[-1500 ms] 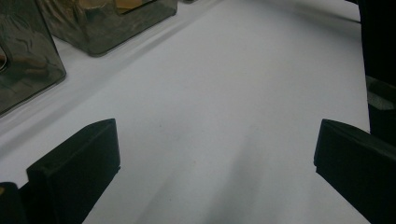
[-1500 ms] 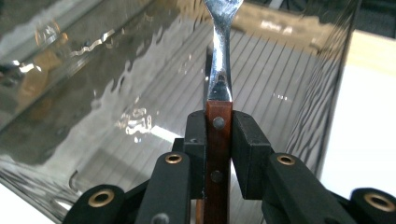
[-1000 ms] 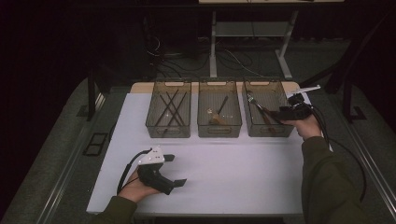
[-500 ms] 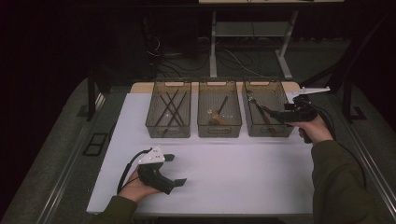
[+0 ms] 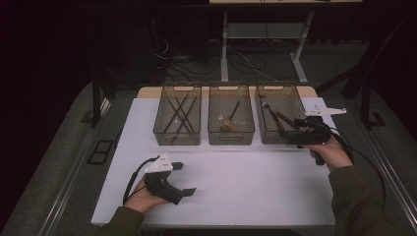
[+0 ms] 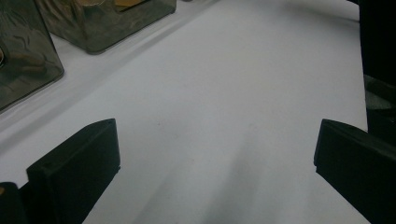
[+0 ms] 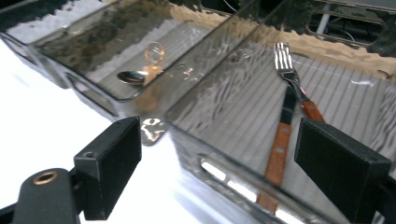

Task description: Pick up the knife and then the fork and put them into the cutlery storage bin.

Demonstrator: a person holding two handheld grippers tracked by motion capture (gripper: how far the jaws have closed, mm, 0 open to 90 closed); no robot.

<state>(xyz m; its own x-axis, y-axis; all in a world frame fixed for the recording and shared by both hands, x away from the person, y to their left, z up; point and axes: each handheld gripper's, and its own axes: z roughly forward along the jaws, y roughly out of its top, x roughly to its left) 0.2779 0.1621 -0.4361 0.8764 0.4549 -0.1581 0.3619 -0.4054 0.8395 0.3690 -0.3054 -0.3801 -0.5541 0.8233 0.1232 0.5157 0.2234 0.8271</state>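
Right claw point(image 5: 291, 136) has drawn back, jaws just opened wide and empty, from wooden-handled forks point(image 7: 286, 122) in the bin point(image 5: 268, 139)

High view is looking down from above at the whole bench point(image 5: 236, 196); right gripper view is hovering close over the right tray point(image 7: 243, 154), shared with it.

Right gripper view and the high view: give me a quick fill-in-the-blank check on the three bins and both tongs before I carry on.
1. The forks with wooden handles lie in the ____ bin of the row, seen from the high view.
2. The right tongs stand ____, with nothing between the jaws.
3. The middle bin holds a ____.
4. The left tongs rest over the bare white ____.

Missing words: right; open; spoon; table
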